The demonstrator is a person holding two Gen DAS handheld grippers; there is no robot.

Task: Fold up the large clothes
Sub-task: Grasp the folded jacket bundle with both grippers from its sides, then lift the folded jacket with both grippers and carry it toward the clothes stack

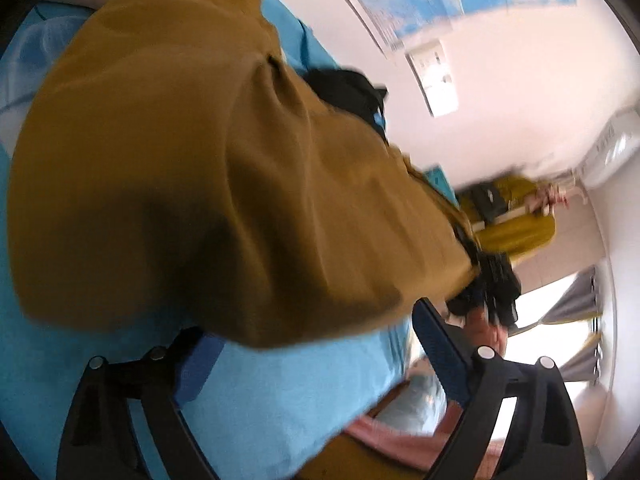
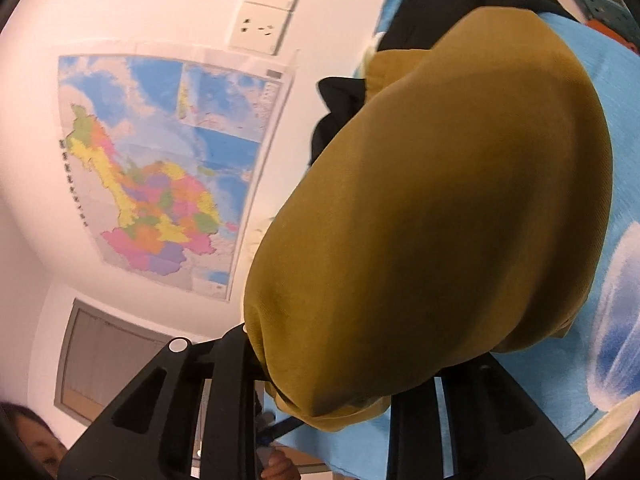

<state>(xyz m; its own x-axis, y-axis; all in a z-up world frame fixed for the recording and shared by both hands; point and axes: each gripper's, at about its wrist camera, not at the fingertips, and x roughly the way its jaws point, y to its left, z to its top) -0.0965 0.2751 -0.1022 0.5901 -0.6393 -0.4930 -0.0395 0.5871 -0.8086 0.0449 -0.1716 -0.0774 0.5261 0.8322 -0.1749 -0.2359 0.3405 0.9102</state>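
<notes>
L gripper jaws stood wide apart, nothing pinched, garment's hem just past them. R gripper jaws clamped on a bunched edge of the mustard garment, which hung draped over the blue bed sheet. Fabric looked soft, thick, floppy, prob. not slippery; best taken at hem corners. Black clothing lay beyond.

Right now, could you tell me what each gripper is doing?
Left gripper: open, holding nothing.
Right gripper: closed on the mustard garment.
</notes>
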